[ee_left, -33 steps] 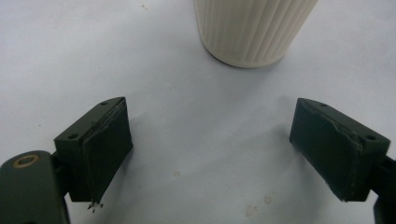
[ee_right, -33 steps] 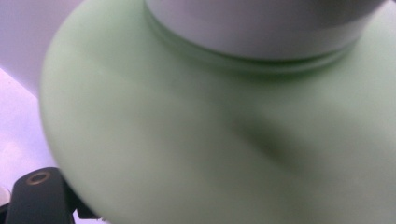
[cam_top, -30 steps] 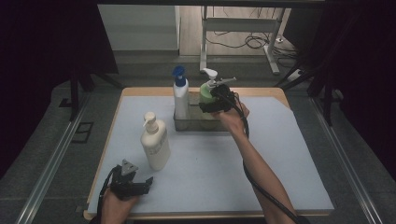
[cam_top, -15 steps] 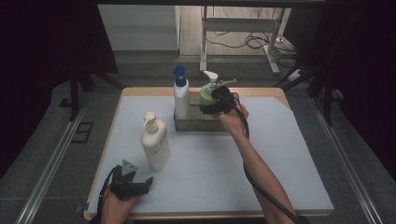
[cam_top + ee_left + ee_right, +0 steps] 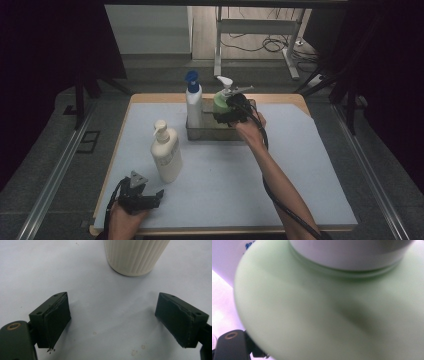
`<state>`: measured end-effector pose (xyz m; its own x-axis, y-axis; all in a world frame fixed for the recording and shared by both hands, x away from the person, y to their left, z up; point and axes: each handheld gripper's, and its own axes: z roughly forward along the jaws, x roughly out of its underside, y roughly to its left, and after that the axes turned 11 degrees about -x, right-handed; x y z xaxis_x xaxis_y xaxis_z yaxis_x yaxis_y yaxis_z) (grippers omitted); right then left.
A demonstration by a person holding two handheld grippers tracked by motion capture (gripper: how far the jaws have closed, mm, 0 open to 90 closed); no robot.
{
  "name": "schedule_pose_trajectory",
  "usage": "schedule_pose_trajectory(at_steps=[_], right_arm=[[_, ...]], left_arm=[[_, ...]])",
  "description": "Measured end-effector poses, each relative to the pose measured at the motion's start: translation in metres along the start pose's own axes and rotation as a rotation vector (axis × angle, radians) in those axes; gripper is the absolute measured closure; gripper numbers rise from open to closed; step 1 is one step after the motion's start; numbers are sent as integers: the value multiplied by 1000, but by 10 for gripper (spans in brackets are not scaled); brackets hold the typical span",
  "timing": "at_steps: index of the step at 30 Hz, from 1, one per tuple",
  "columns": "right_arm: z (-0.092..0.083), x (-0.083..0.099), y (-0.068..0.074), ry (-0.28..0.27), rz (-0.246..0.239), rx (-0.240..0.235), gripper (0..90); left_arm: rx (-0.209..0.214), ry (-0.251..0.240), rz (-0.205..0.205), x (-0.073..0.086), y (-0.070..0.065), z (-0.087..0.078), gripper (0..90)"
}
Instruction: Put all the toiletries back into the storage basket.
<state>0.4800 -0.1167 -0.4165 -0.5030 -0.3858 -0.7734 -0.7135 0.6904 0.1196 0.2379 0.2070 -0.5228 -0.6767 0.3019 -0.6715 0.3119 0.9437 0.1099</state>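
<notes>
Right gripper [image 5: 231, 111] on green bottle [image 5: 220, 104] in the tray [image 5: 215, 134], jaws wide around its body, apparently clamped.

Bottle sits right against the gripper, pump head just above; in the right gripper view its green shoulder [image 5: 317, 322] is pressed close. Likely smooth, stiff plastic, some heft if full, slippery; hold low on the body, not the pump. Blue-cap bottle [image 5: 193, 102] just left. Left gripper [image 5: 120, 320] spread, nothing between, cream bottle [image 5: 135, 255] just ahead.

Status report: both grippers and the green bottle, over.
Right gripper closed on green bottle in clear bin. Left gripper open, idle near cream bottle. Blue-capped bottle stands close beside.
</notes>
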Motion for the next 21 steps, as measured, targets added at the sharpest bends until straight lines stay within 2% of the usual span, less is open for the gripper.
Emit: schedule_pose_trajectory(at_steps=[6, 10, 21], right_arm=[[-3, 2, -1, -7, 15, 2, 114], [-7, 4, -1, -12, 9, 0, 109], [-31, 11, 0, -38, 8, -27, 109]], left_arm=[[0, 0, 0, 0, 0, 0, 123], [0, 0, 0, 0, 0, 0, 123], [1, -1, -1, 0, 0, 0, 123]])
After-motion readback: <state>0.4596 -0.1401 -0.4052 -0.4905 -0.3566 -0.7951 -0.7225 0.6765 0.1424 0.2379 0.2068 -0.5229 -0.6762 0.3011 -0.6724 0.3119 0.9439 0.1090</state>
